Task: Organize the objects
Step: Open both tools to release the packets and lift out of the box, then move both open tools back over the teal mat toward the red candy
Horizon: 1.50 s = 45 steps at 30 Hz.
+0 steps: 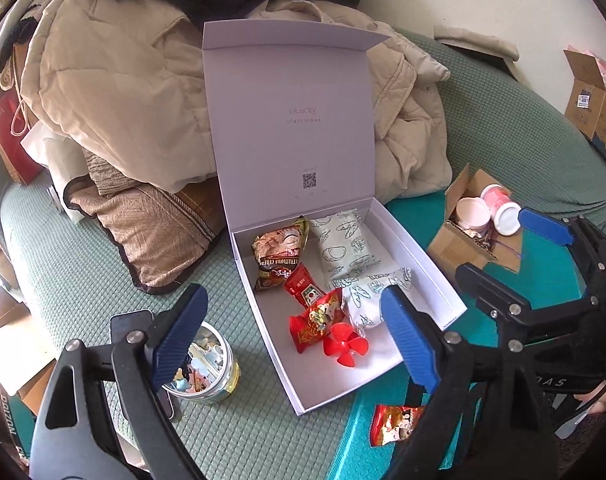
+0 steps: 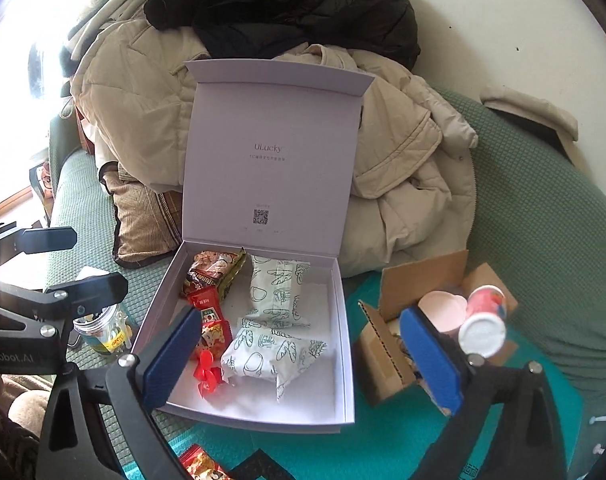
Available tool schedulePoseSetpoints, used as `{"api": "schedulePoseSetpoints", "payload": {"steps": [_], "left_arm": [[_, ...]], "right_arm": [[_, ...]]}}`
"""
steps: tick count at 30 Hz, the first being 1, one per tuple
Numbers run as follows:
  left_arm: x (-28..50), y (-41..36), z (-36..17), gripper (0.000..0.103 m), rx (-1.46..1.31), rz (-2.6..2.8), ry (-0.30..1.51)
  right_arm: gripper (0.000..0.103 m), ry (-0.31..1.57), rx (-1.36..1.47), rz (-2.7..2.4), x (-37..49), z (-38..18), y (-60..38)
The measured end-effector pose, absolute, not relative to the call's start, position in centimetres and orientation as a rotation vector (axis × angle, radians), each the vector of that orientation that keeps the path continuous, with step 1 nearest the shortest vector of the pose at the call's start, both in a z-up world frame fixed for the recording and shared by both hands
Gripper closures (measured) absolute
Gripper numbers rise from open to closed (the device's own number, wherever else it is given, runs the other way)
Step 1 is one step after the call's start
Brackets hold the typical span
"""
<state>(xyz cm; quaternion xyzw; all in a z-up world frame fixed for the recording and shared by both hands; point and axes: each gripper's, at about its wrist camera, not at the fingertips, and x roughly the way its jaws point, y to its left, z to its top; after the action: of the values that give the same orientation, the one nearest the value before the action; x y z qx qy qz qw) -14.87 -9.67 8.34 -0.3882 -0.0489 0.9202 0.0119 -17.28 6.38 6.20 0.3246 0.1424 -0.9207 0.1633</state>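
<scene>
Both tongs stand apart with nothing between their pads: the left tongs [image 1: 291, 344] hover over the near side of the white gift box [image 1: 419, 256], the right tongs [image 2: 303, 364] likewise above its front wall.

The box sits open on a green sofa cover [image 1: 83, 248], its lid propped upright against a heap of beige coats [image 1: 115, 80]. Inside, along the left wall, lie a brown snack bag [image 1: 277, 252], a small red sachet [image 1: 301, 286] and a red candy packet [image 1: 317, 322], with a red plastic propeller toy [image 1: 345, 344] just beside it; two white leaf-printed pouches [image 1: 345, 244] fill the middle.

One more red snack packet [image 1: 393, 424] lies outside, on the teal mat [image 1: 367, 452] at the box's near corner (likely the next thing to go in). It looks light, crinkly and slippery; a pinch across its flat middle or a sealed end should hold without crushing the contents.

The lid reads "uLucky" above a QR code; the brown bag shows what may be "nutritious cereal", though the print is upside down and creased. An open tin [image 1: 207, 368] of small trinkets stands left of the box.
</scene>
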Motion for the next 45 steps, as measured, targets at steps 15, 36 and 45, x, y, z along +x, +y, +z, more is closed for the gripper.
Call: {"api": "schedulePoseSetpoints", "payload": {"steps": [15, 36, 45], "left_arm": [[-9.9, -8.3, 11.4, 0.014, -1.179, 2.921, -0.066], [-2.1, -6.1, 10.6, 0.014, -1.197, 2.893, -0.070], [0.7, -4.1, 8.2, 0.014, -1.236, 2.831, -0.067]], "right_arm": [[0.001, 0.411, 0.866, -2.691, -11.6, 9.6, 7.8], [0.001, 0.403, 0.916, -2.675, -3.5, 8.9, 9.7], [0.001, 0.392, 0.981, -2.662, -0.3, 6.8, 11.6]]}}
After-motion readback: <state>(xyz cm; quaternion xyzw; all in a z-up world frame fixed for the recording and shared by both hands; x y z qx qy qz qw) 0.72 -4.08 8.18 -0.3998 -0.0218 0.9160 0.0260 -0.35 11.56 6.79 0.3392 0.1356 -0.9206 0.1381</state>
